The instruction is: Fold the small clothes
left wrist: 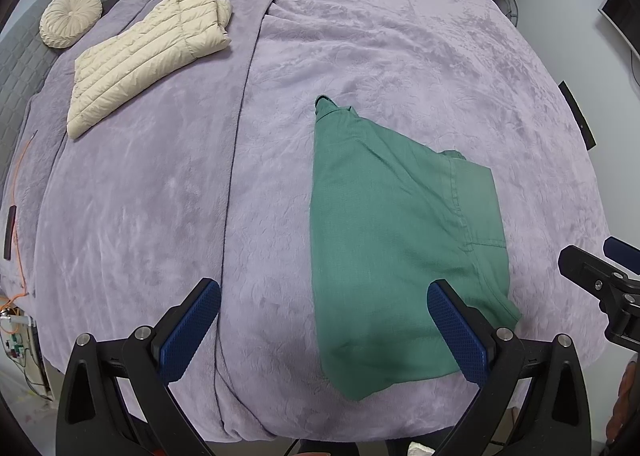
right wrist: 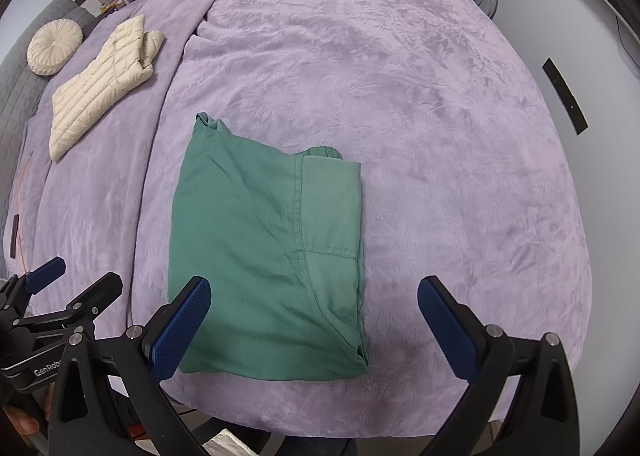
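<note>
Both tongs, left gripper (left wrist: 324, 330) and right gripper (right wrist: 314, 326), are hanging spread wide and empty at bottom frame; the centred green garment (right wrist: 266, 256), partly folded, is awaiting even corner pinches.

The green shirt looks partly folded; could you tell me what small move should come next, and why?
Probably lower both open tools, the left tool and right tool, to grip the near hem of the green shirt. It lies as a long rectangle, with neither tool holding it, so folding it in half likely follows.
</note>
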